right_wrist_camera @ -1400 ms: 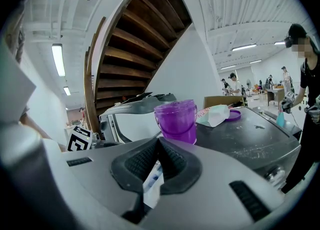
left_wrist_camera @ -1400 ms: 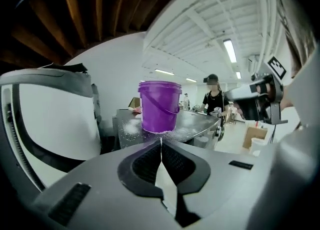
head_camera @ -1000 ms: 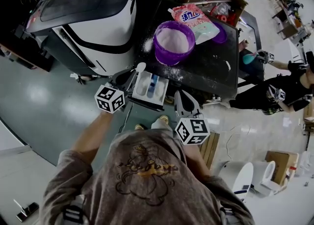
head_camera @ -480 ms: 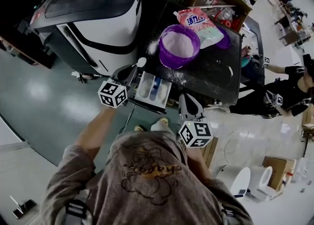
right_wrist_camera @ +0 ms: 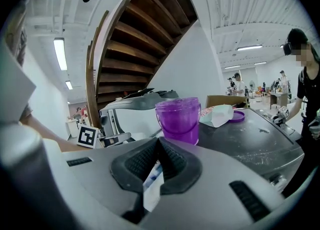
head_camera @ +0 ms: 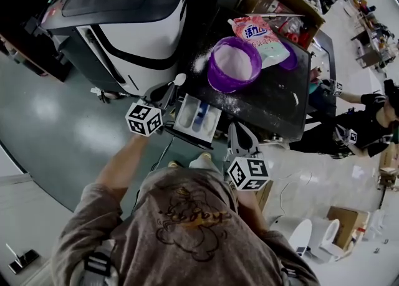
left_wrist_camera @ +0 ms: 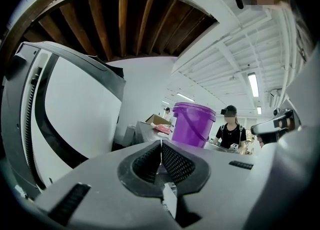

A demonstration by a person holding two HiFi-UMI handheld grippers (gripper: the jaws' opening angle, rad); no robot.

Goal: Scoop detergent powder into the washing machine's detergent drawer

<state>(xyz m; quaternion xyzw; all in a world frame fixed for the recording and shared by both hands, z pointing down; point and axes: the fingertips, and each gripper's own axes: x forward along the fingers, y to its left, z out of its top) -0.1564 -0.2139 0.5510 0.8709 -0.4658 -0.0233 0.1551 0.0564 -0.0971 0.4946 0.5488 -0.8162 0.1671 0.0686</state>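
Spoon (head_camera: 179, 80) barely shifted, in left gripper (head_camera: 166, 94) beside drawer (head_camera: 187, 114), right gripper (head_camera: 239, 131) closed

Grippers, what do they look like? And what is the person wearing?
The left gripper and right gripper are grey, with two pointed jaws lined with black ribbed pads. Each carries a white cube with black square markers. The person wears a brownish-grey top with a cartoon drawing printed on it; its sleeves leave the forearms bare.

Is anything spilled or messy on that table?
Yes: white powder is scattered on the dark table beside the purple bucket and between it and the detergent drawer.
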